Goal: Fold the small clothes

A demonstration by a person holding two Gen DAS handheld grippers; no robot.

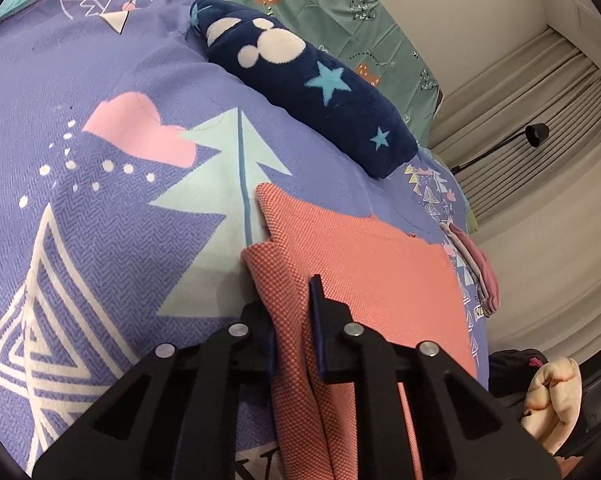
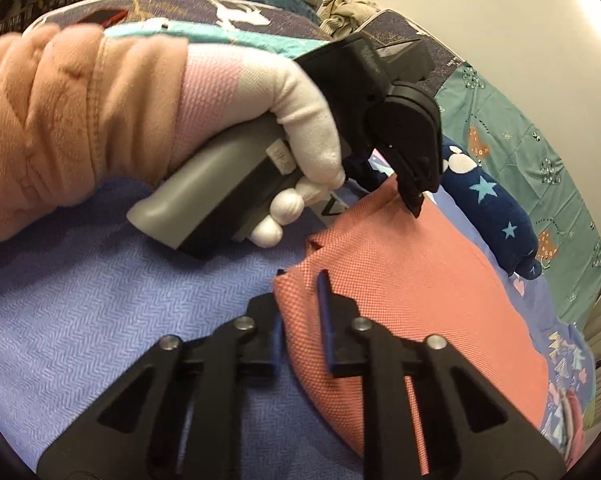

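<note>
Two grippers pinching one coral garment [image 1: 364, 264] on the bed [image 1: 100, 80]: left gripper [image 1: 292, 320] at its far left corner, right gripper [image 2: 300, 312] at its near corner; both corners best lifted level and together for an even fold.

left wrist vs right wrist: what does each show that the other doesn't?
Only the left wrist view: the black lamp against the pleated curtain, the folded pink clothes at the bed's edge, and the left hand-held gripper head-on, shut on bunched coral garment.

Only the right wrist view: the gloved hand and peach sleeve holding the left hand-held gripper, the room's shelving behind, and the right hand-held gripper shut on the garment's near edge.

Both: the coral garment, the navy star-print roll, the purple bedspread, the green sheet.
</note>
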